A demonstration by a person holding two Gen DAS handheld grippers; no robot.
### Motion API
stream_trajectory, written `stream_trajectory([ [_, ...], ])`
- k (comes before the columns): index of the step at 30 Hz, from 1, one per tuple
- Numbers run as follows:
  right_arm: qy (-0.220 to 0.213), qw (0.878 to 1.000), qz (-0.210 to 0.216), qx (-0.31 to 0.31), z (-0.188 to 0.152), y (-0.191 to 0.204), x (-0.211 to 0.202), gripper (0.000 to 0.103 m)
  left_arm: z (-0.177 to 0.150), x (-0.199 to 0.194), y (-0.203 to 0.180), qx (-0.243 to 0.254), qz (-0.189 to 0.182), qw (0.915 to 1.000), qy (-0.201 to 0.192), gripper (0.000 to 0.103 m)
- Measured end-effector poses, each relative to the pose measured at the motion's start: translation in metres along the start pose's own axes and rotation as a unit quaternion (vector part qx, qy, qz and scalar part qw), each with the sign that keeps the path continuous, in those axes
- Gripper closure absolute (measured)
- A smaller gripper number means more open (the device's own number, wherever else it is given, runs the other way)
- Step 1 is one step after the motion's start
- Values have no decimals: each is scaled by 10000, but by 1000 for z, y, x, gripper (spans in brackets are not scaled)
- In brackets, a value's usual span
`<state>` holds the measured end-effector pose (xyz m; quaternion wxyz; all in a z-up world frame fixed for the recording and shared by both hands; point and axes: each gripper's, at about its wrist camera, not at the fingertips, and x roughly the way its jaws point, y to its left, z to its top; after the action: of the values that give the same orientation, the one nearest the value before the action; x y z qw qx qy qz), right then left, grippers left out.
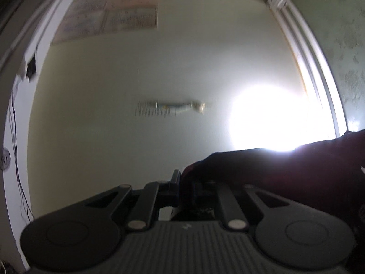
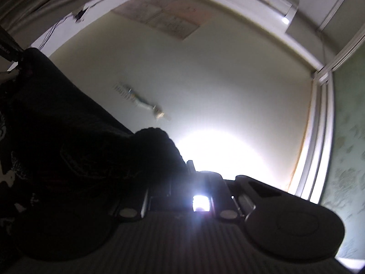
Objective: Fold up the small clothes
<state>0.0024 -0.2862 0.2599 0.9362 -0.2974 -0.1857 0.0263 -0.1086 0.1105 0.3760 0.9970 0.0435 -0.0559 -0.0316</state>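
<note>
Both of your wrist views face a pale wall [image 1: 159, 80] with a bright glare patch [image 1: 273, 118] low on its right side. A white frame [image 1: 314, 73] bounds the wall's right edge, and patterned green wallpaper [image 1: 342, 45] lies beyond it. 4 faded paper charts [image 1: 109, 13] sit near the wall's upper left corner, and a small blurred wall ornament [image 1: 178, 108] sits near its middle.

The dark garment [image 1: 285, 173] is raised in front of the wall, stretched between your 2 grippers as a dim silhouette. In the left view it runs from the fingertips off to the right edge; in the right view it [image 2: 79, 148] fills the left side.

Your left gripper [image 1: 180, 178] has its fingers pressed together, pinching an edge of the garment. Your right gripper [image 2: 189, 166] likewise pinches the garment, its fingers nearly together and partly hidden by the cloth.
</note>
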Motion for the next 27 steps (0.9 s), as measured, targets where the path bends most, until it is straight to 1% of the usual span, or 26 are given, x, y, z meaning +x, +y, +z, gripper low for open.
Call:
stream_trajectory([
  [1,142,9998,105,29,-11,5,12,88,-20,3,2,-35,55,9998,198,95],
  [2,297,9993,214,52,-24,12,25,88,-32,20,4,-70,94,9990,421,95],
  [4,646,9970,418,43,-54,35,59,88,-62,63,6,-123,252,9953,923,95],
  [5,841,9951,520,36,-72,49,78,87,-80,87,5,-139,364,9921,1189,94],
  [6,1088,9921,631,47,-94,66,102,82,-103,117,2,-139,521,9872,1499,89],
  [7,1438,9865,780,27,-123,87,129,62,-132,150,-3,-92,716,9795,1878,83],
  [8,1824,9799,805,-89,-152,110,154,49,-163,180,-9,19,897,9681,2340,73],
  [9,2207,9723,728,-232,-184,133,172,34,-199,208,-14,145,980,9513,2918,79],
  [10,2629,9606,829,-346,-216,153,184,35,-234,226,-16,179,1023,9318,3478,84],
  [11,3028,9460,1109,-331,-240,166,186,36,-261,232,-16,128,989,9179,3842,92],
  [12,3248,9352,1401,-162,-261,173,178,36,-282,228,-16,64,766,9139,3986,90],
  [13,3259,9314,1618,52,-276,173,161,36,-297,218,-16,101,535,9154,3989,88],
  [14,3260,9293,1720,246,-283,164,145,35,-308,205,-16,191,403,9177,3948,87],
  [15,3298,9245,1841,507,-292,156,128,34,-318,189,-16,272,290,9198,3903,86],
  [16,3355,9176,1958,838,-300,144,109,32,-321,174,-12,254,167,9204,3897,83],
  [17,3412,9107,2032,1138,-308,132,90,28,-329,155,-11,176,-32,9207,3898,76],
  [18,3472,9056,2041,1330,-316,123,71,19,-334,141,-9,69,-236,9201,3910,64],
  [19,3534,9018,2038,1429,-321,115,57,12,-334,128,-7,4,-395,9193,3915,58],
  [20,3642,8964,2018,1522,-329,110,41,12,-339,115,-7,-31,-489,9189,3915,45],
  [21,3795,8891,1977,1624,-334,103,30,12,-345,104,-6,-55,-522,9182,3925,40],
  [22,3994,8789,1926,1755,-339,100,16,12,-350,94,-6,-90,-566,9156,3980,39],
  [23,4218,8656,1874,1942,-349,100,6,12,-352,84,-3,-154,-591,9116,4065,39],
  [24,4408,8505,1877,2171,-357,100,-1,15,-357,79,-4,-216,-635,9073,4151,39],
  [25,4544,8356,1906,2427,-363,105,-19,43,-356,68,-6,-231,-674,9050,4194,39],
  [26,4581,8279,1965,2571,-367,108,-24,70,-358,63,-7,-217,-662,9044,4211,41],
  [27,4499,8318,1953,2600,-365,109,-28,92,-354,49,-7,-173,-622,9055,4195,42],
])
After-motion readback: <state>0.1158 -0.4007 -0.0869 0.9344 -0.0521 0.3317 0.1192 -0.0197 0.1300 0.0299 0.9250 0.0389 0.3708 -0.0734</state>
